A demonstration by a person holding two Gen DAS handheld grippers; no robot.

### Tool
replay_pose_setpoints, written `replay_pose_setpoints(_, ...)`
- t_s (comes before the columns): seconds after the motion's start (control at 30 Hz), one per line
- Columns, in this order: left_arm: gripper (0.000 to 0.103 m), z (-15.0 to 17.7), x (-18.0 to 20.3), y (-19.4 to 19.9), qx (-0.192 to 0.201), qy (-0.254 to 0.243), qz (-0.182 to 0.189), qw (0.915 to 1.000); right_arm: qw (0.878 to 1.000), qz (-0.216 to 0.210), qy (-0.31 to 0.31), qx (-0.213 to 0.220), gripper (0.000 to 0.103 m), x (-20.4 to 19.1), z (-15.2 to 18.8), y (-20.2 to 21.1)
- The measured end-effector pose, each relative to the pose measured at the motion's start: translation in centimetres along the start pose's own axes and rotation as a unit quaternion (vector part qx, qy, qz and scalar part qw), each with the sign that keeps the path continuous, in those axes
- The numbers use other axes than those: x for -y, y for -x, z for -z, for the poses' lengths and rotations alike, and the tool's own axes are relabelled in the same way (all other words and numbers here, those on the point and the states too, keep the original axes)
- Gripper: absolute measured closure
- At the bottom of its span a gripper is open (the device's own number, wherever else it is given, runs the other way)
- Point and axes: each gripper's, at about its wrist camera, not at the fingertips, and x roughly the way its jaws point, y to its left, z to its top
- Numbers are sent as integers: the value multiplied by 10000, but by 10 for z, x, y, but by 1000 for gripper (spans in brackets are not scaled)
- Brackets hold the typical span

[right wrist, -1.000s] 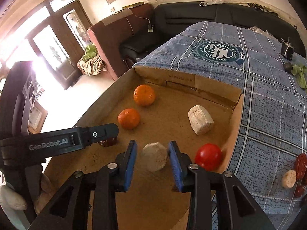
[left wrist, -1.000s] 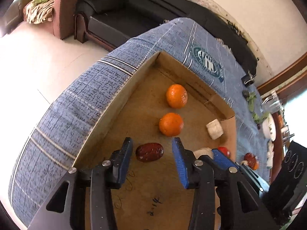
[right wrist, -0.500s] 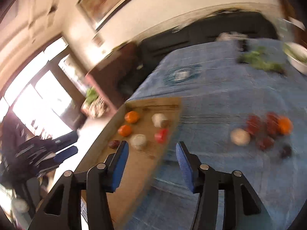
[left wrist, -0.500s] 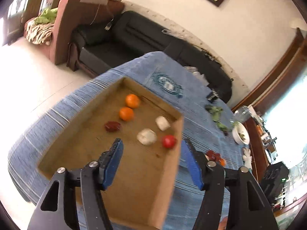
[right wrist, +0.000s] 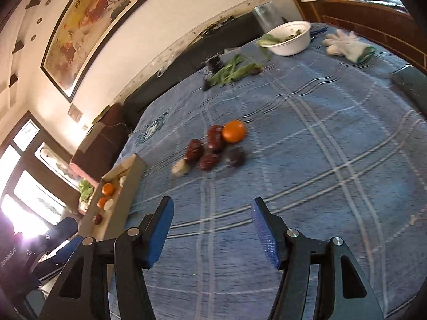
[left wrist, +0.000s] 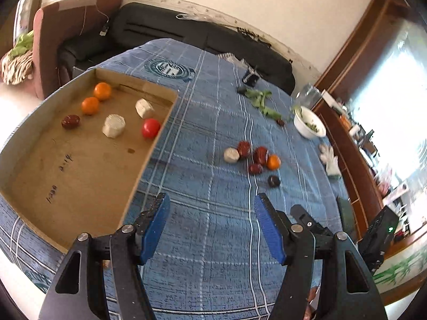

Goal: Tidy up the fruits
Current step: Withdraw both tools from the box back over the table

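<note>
Ahead of the left gripper (left wrist: pixel 210 229) and slightly to its right, loose fruit sits bunched on the blue plaid tablecloth (left wrist: pixel 213 266): a pale chunk (left wrist: pixel 231 155), three red dates (left wrist: pixel 260 155) touching one another, an orange (left wrist: pixel 273 162) against them, and a dark fruit (left wrist: pixel 273 181) just apart on the near side. The cluster's long axis runs left to right. Up and left of the same gripper lies the cardboard tray (left wrist: pixel 145 157), its long side running away from the tongs, holding two oranges (left wrist: pixel 102 91), a date (left wrist: pixel 70 121), two pale chunks (left wrist: pixel 114 126) and a red tomato (left wrist: pixel 150 128) by the right wall. Both grippers hang over bare cloth with fingers spread wide, gripping nothing. From the right gripper (right wrist: pixel 212 230) the cluster lies straight ahead, blurred, the tray off to its left. Beyond sit green leaves (right wrist: pixel 232 70), a white bowl (right wrist: pixel 289 38) and a white glove (right wrist: pixel 347 44).
</note>
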Motion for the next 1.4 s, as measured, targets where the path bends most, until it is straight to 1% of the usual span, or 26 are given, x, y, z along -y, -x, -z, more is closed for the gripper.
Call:
replay_pose_setpoints(0.1, 38, 7, 7, -6, -58, -149, -144, 9998, 9998, -188, -55, 4, 37, 5, 1, -1)
replay_pose_setpoints(0.2, 38, 11, 11, -12, -82, -239, -246, 9994, 9996, -276, 28, 12, 37, 6, 3, -1)
replay_pose_setpoints(0.33, 36, 15, 16, -14, 71, -423, -622, 9971, 9995, -262, 166, 18, 37, 2, 8, 0)
replay_pose_setpoints(0.43, 22, 17, 20, -13, 260, -620, -1023, 9925, 9994, -220, 255, 20, 36, -1, 10, -1)
replay_pose_setpoints(0.47, 20, 17, 21, -13, 320, -676, -1102, 9911, 9994, -207, 289, 5, 35, -2, 10, -2)
replay_pose_setpoints(0.57, 20, 18, 24, -9, 522, -854, -1273, 9868, 9993, -164, 331, -36, 34, -4, 11, -5)
replay_pose_setpoints(0.7, 20, 21, 27, -6, 672, -1091, -1515, 9801, 9993, -135, 342, -86, 34, -4, 11, -7)
replay_pose_setpoints(0.83, 20, 23, 29, -5, 745, -1193, -1589, 9772, 9993, -83, 354, -104, 33, -4, 11, -7)
replay_pose_setpoints(1.4, 20, 28, 19, -10, 584, -1102, -1575, 9796, 9993, -44, 294, -212, 30, -2, 12, -12)
